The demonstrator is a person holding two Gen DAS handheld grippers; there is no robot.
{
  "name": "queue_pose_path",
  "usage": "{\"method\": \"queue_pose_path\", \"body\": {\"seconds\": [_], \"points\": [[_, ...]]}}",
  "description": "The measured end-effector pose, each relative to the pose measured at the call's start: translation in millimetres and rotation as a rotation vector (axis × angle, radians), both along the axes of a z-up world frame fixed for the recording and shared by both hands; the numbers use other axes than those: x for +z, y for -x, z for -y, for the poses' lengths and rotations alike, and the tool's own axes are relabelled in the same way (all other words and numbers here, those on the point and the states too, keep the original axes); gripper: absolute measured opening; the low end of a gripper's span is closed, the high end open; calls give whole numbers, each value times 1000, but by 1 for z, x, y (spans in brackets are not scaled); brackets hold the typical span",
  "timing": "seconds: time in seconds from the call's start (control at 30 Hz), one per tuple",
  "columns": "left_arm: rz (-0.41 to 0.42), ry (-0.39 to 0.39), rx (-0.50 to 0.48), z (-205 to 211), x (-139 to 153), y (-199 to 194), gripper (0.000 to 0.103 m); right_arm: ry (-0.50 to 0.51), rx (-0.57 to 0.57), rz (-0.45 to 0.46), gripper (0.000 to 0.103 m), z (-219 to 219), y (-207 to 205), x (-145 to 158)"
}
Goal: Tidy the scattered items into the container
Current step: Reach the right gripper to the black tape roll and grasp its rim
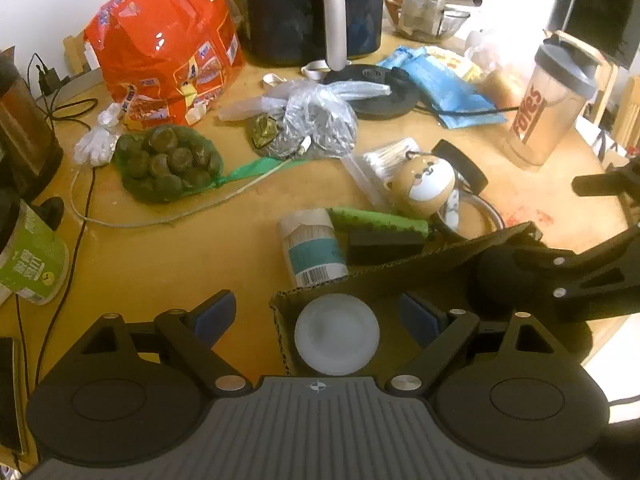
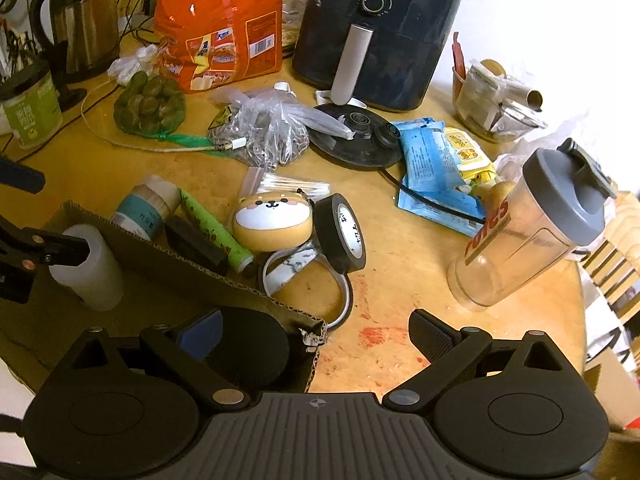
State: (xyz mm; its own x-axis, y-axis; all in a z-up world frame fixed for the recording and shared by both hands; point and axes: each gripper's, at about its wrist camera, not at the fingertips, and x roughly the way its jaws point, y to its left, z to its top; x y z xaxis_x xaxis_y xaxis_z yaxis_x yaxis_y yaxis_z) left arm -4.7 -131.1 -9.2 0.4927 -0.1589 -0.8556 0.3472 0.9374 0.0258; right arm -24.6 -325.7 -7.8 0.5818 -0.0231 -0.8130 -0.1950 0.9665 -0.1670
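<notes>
**Tidy-up under way: two items boxed, a cluster waits outside**

Both tongs stand wide and empty over the cardboard box (image 2: 168, 268) at the tabletop's (image 2: 400, 280) near edge. The left tongs (image 1: 320, 316) hover above a white bottle (image 1: 337, 334) standing inside; the right tongs (image 2: 316, 336) straddle the box corner, beside a black disc (image 2: 250, 346) that appears to lie within, though the view is dim. Just beyond the far wall wait one toothpick jar (image 2: 146, 204), one green tube (image 2: 216, 228), one black block (image 2: 196, 246), one dog-faced case (image 2: 272, 222), one tape roll (image 2: 340, 234) and one bag of cotton swabs (image 2: 290, 186). The next pick is best taken from the nearest piece, lifted well clear of the wall before release.
</notes>
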Motion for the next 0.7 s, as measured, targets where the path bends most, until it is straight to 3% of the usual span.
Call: {"method": "queue_pose_path", "body": {"seconds": [0.2, 0.7], "points": [[2, 11, 9, 0, 4, 3, 90, -33, 4, 0, 94, 4, -7, 1], [8, 33, 63, -7, 13, 12, 90, -152, 11, -34, 69, 22, -36, -2]]}}
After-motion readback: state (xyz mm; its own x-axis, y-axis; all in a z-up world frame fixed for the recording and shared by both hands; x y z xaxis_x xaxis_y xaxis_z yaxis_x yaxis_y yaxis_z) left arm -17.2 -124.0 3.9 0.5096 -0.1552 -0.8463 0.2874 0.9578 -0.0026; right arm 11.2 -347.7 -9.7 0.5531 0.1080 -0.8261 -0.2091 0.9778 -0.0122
